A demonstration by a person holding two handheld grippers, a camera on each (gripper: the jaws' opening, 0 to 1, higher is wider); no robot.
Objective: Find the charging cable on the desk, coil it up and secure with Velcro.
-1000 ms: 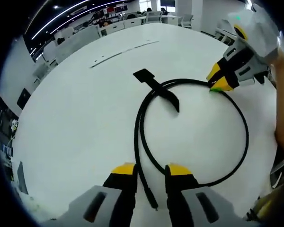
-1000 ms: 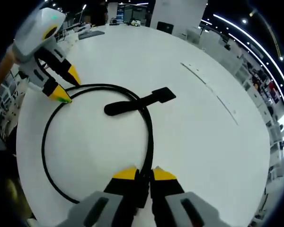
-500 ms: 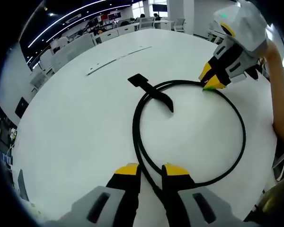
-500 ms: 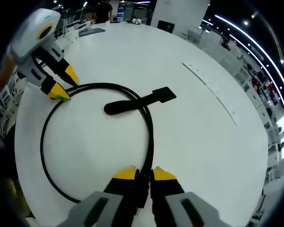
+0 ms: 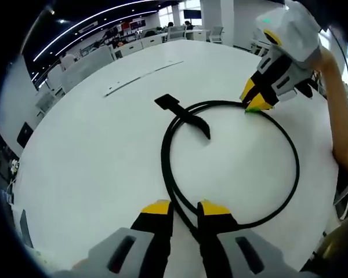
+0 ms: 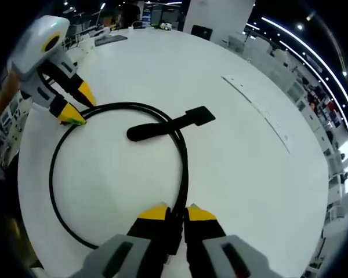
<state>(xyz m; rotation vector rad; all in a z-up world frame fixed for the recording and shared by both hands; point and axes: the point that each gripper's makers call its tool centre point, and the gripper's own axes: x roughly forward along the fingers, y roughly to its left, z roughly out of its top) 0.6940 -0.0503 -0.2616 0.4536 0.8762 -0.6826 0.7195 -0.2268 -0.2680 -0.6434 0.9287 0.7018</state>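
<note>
We hold the charging cable [image 5: 173,174] from both ends of one big loop lying on the white desk [image 5: 93,150]. In the left gripper view the left tongs [image 5: 185,207] at the bottom of the frame are now pinched on the cable where two strands run side by side — a second ago they stood wider, with the strands and the loose plug end lying between the jaws. The right tongs [image 5: 253,102], entering at the upper right of that view, keep their grip on the far side of the loop.

In the right gripper view the right tongs [image 6: 177,211] sit closed on the cable [image 6: 182,168] at the bottom centre, and the left tongs [image 6: 77,110] touch the loop at the upper left. The Velcro strap [image 6: 168,124] lies flat across the cable just above the middle of the frame, not yet wrapped.

The loop itself has barely shifted — so we judge that with both ends now held, the coil can be tightened into smaller turns before the strap goes round.
</note>
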